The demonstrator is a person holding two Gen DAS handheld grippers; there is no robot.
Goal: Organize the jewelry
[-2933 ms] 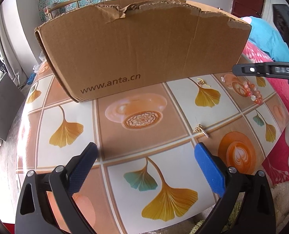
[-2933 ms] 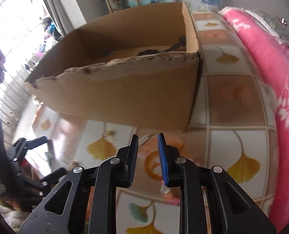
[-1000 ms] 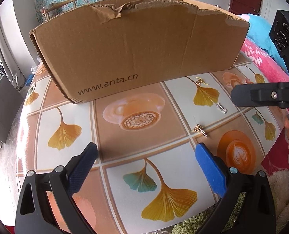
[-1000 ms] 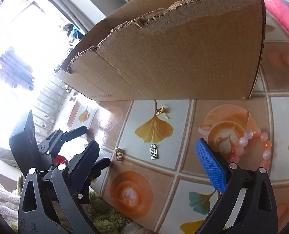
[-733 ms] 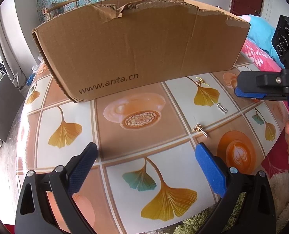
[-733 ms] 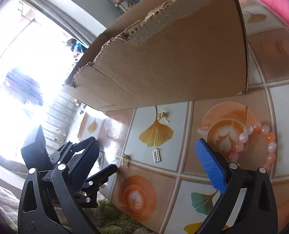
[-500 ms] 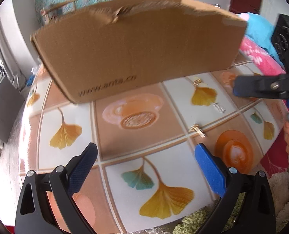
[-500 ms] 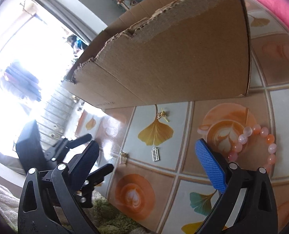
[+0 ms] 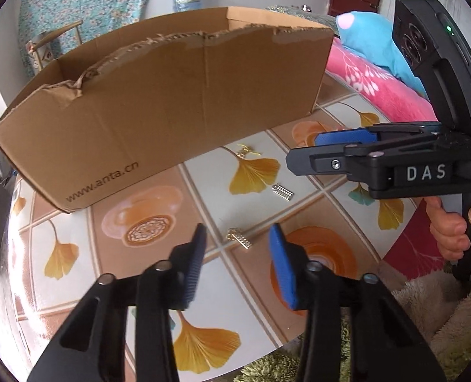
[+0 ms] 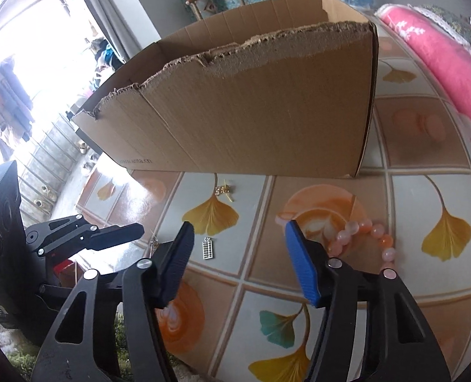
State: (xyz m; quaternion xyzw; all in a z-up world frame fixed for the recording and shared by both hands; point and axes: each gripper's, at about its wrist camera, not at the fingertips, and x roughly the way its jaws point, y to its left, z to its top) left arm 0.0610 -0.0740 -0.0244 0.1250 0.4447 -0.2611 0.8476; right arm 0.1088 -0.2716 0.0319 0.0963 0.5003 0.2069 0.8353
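**Two claws over the scattered jewelry**

While both claws hung over the tiled desk, their jaws were closing with nothing between them. The left claw stood narrow, tilted down at a small gold charm lying on a tile seam just beyond its fingertips, not touching it. The right claw (held by a hand at its grip) stood at a middling gap. A silver abacus charm lay on the desk just past its dark left finger, and a pink bead bracelet lay beside its blue finger, partly hidden by it. A gold earring lay close to the wall of the open cardboard box. A pink blanket edged the desk on the right.
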